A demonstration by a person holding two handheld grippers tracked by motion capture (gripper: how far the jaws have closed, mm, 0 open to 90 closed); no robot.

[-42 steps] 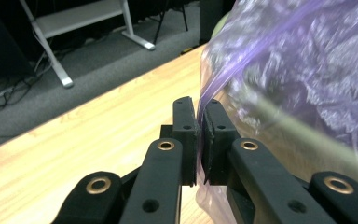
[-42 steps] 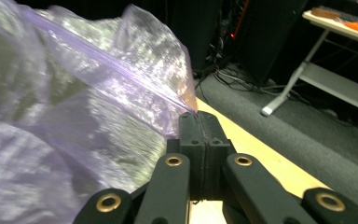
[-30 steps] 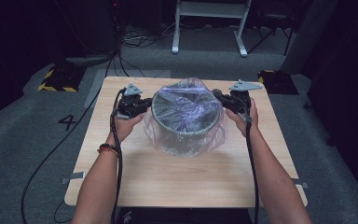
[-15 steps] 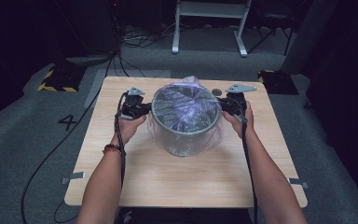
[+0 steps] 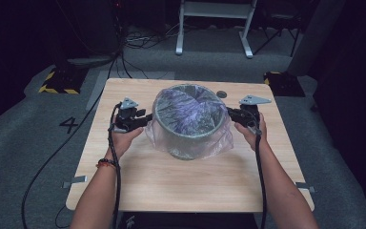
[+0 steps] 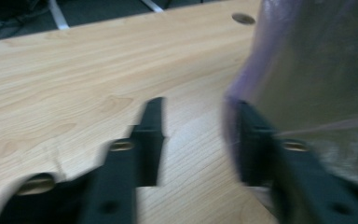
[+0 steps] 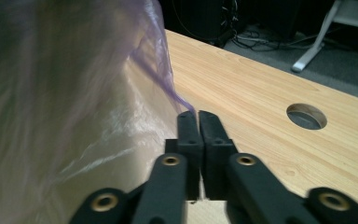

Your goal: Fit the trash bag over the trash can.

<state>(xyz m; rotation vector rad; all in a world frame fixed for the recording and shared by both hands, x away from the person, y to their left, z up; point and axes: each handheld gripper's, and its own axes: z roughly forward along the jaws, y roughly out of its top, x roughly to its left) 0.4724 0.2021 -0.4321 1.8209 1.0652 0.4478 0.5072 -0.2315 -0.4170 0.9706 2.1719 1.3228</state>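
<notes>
At the center of the high view a bag-lined bucket [image 5: 189, 125] stands on the counter [image 5: 171, 181], while closer views show the left claw [image 6: 198, 135] just opened, bag [image 6: 307, 70] beside it, and the right claw [image 7: 197, 122], just easing, nearly closed on a bag edge.

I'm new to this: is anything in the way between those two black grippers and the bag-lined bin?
Nothing visible. The left gripper and right gripper sit right against the plastic bag draped over the bin. The table around them is bare wood; its round hole lies behind the bin.
</notes>
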